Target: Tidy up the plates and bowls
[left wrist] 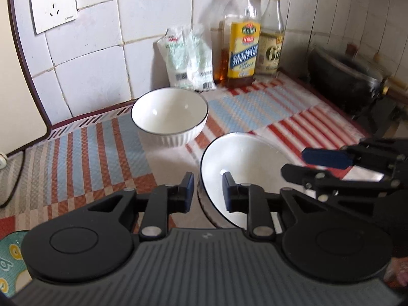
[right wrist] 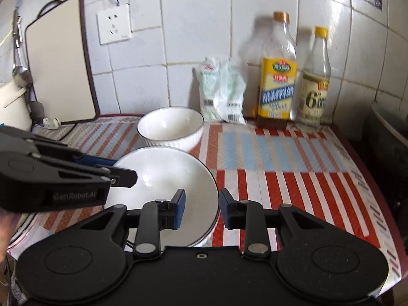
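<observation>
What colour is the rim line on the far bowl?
A thin dark line around the white far bowl, clearest in the left wrist view.

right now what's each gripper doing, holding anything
left gripper: open, straddling the near bowl rim, not gripping.
right gripper: open, straddling the same bowl's rim, not gripping.

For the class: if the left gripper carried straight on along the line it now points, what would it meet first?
Most likely the near bowl: the left gripper has its jaws open astride that bowl's rim, so the rim comes first. The far bowl lies beyond, slightly left. Depth is hard to judge here.
</observation>
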